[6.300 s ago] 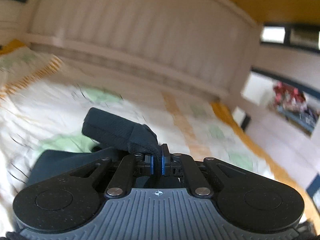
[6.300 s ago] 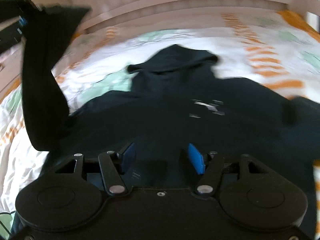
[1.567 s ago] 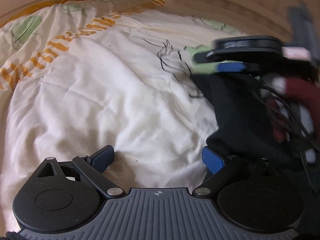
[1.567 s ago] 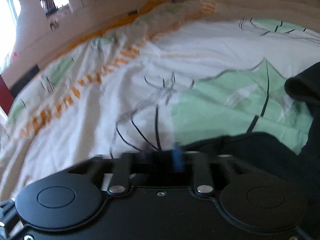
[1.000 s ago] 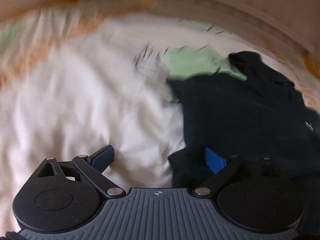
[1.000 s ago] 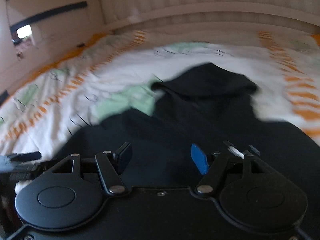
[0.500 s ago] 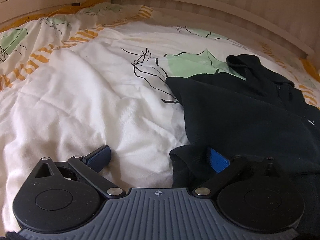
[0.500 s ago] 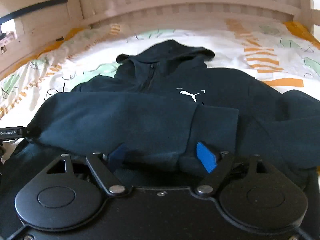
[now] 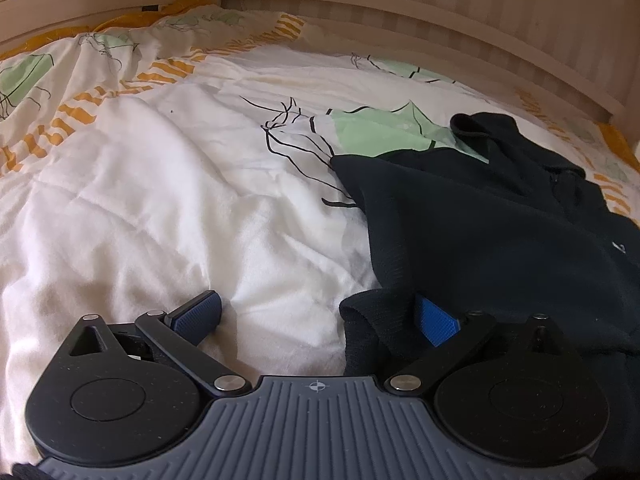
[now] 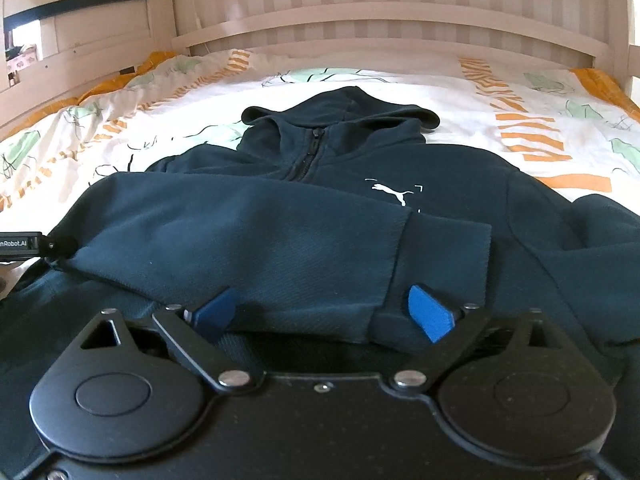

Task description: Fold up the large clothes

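Observation:
A dark navy zip hoodie lies face up on the bed, hood toward the headboard, a white puma logo on its chest. One sleeve is folded across the front, its cuff near the middle. My right gripper is open and empty, low over the hoodie's lower front. My left gripper is open and empty at the hoodie's left edge, with a bunched ribbed hem by its right finger. The left gripper's tip also shows at the far left of the right wrist view.
The hoodie lies on a white duvet with green leaf and orange stripe prints. A pale slatted wooden headboard stands behind, with a wooden side rail on the left.
The left gripper let go of the sleeve, which now lies across the hoodie's front. Both grippers have swung back and settled low at the hoodie's near edge; both are open.

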The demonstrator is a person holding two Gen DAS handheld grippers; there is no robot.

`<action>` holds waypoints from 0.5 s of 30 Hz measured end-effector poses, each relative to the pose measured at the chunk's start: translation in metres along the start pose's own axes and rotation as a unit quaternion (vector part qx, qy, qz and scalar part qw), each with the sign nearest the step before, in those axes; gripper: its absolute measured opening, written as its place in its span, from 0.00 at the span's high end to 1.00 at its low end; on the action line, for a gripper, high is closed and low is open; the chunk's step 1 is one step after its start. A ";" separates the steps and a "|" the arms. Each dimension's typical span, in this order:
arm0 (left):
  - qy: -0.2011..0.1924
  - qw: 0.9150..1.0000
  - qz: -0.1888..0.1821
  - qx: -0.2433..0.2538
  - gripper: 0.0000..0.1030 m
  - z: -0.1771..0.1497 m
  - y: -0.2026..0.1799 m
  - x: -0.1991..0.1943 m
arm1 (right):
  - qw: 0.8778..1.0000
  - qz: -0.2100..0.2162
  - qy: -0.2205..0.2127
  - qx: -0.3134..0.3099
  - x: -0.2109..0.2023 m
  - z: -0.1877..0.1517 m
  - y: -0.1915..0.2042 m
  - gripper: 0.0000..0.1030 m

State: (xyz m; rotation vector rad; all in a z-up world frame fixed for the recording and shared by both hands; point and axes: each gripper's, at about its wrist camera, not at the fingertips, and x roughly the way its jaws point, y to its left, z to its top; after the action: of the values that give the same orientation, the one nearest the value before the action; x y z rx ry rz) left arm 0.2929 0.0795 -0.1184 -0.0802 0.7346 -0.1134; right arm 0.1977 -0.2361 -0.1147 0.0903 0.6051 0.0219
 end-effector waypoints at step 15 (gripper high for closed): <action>-0.026 0.999 -0.036 0.030 0.08 0.044 -0.056 -0.058 | 0.996 0.056 -0.018 0.061 -0.050 0.012 -0.027 0.01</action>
State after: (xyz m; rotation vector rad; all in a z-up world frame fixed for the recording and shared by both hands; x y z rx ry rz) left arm 0.2755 0.0332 -0.0411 -0.0517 0.6763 -0.2021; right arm 0.1634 -0.2666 -0.0786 0.2416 0.5648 0.0924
